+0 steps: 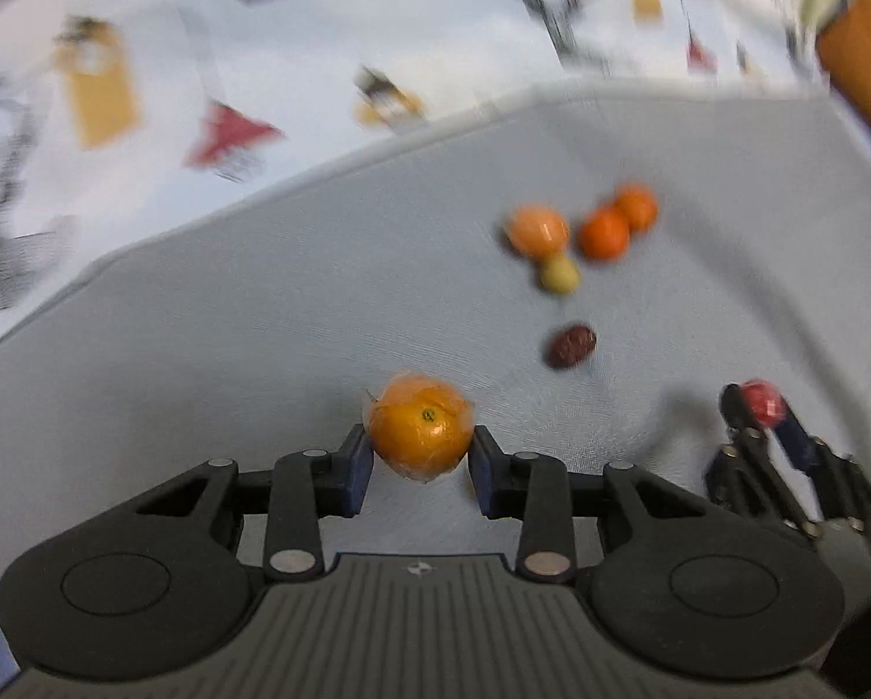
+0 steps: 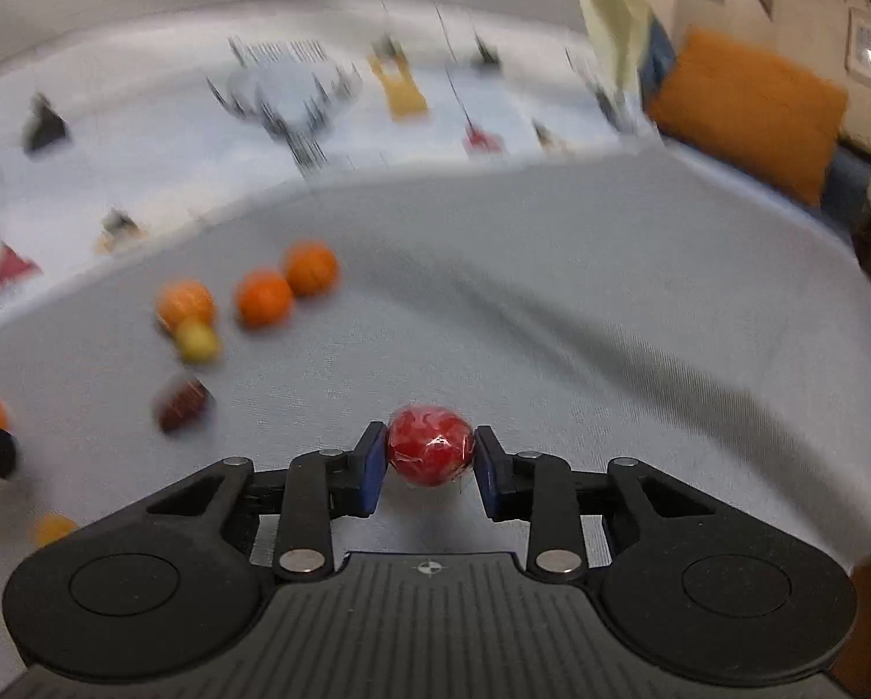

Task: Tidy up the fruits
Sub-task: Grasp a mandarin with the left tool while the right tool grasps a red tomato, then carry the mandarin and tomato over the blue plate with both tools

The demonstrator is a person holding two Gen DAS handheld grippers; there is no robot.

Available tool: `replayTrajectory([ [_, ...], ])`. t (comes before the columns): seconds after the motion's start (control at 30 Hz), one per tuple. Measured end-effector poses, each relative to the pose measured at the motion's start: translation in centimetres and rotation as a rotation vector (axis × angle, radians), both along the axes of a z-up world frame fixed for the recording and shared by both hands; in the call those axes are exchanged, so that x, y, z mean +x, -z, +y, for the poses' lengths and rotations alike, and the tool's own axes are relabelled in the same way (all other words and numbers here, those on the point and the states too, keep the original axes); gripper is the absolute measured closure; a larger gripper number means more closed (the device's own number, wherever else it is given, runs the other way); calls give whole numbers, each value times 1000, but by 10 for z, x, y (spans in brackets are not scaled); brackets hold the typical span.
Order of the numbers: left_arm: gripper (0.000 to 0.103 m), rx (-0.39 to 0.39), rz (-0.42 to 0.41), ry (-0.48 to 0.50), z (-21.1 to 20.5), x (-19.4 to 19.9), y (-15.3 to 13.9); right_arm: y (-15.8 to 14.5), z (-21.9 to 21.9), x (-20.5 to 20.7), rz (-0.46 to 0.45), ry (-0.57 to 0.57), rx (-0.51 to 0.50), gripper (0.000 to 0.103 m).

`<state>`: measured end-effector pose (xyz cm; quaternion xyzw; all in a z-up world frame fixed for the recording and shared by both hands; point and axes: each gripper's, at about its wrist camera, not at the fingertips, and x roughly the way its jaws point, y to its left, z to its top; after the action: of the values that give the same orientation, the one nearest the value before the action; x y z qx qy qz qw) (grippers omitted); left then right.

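Gripping both: left gripper [image 1: 421,448] clenched on wrapped orange [image 1: 421,434], right gripper [image 2: 429,454] on red fruit [image 2: 429,445]; film likely slippery, squeeze mid-sides gently.

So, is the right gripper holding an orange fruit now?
No, the right gripper has its jaws shut on a red wrapped fruit.

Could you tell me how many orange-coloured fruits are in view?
5: one wrapped orange in the left gripper, three clustered on the grey cloth, and one blurred orange fruit near the right view's lower-left edge. Others may be hidden.
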<state>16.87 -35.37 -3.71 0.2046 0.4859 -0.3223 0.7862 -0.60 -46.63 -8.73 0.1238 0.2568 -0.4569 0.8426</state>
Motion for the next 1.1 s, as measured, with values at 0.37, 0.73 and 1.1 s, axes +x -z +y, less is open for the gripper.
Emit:
replayTrajectory([
  [0.37, 64, 27, -75, -237, 251, -90, -78, -115, 148, -101, -121, -384, 102, 70],
  [0.73, 64, -61, -12, -361, 381, -168, -86, -168, 292, -149, -91, -686, 90, 70],
  [1.1, 64, -130, -89, -345, 399, -203, -103, -189, 332, -161, -87, -745, 13, 70],
])
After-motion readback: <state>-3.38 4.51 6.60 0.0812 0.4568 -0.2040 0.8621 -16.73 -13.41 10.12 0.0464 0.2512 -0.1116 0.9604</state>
